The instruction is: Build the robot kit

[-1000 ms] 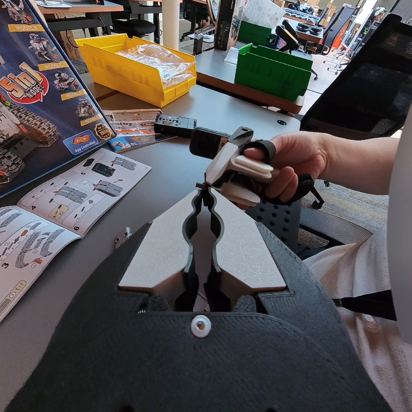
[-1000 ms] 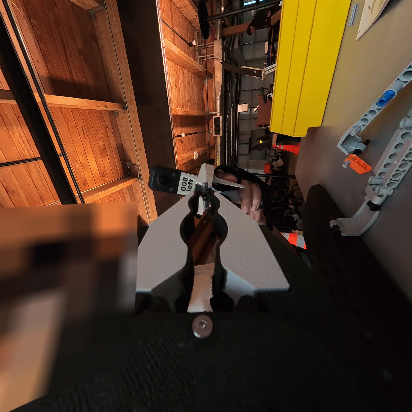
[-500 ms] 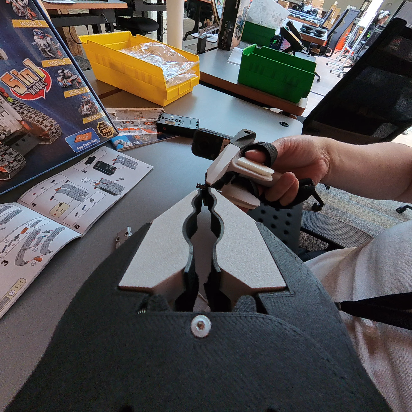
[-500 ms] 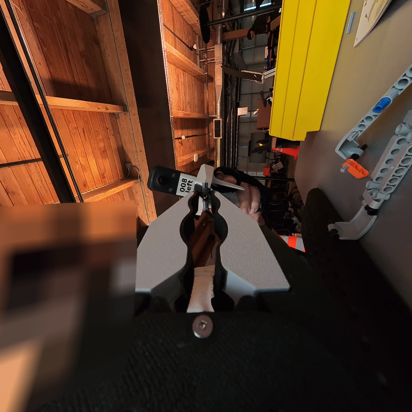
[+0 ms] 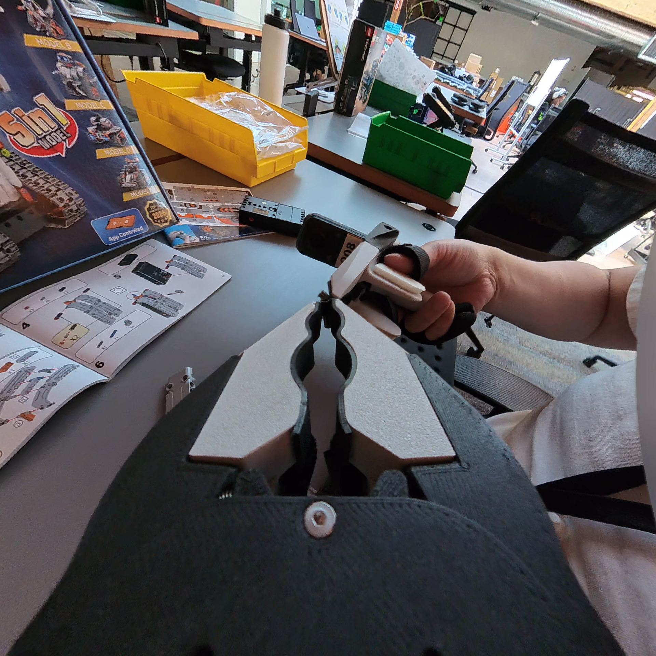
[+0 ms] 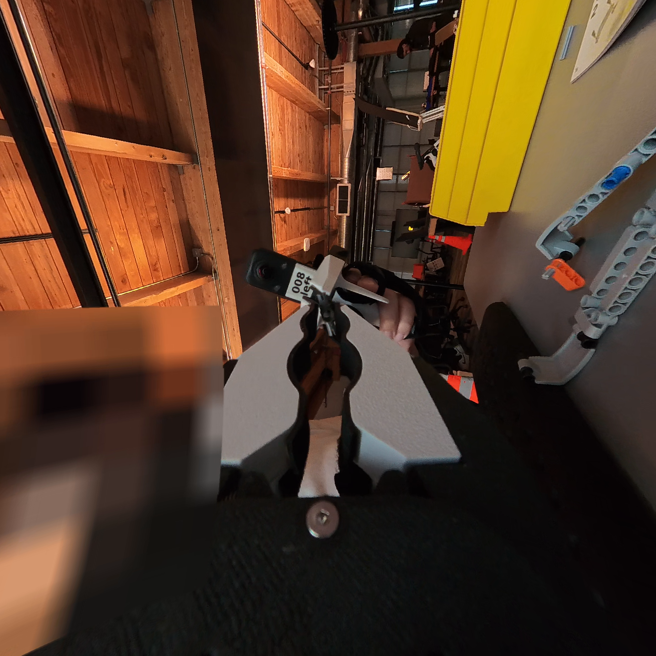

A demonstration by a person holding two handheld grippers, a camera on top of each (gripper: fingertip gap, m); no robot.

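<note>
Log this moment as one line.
left gripper: shut on small dark part | right gripper: shut on it | tips meeting above grey table

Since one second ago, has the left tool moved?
Yes. The left tool tipped upward slightly: the green bin sits lower in its view.

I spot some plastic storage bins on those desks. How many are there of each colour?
Yellow: 1, the long yellow plastic bin holding clear plastic bags.
Green: 2, the near green plastic bin and a second green bin behind it, holding white patterned paper.
Total: 3
</note>
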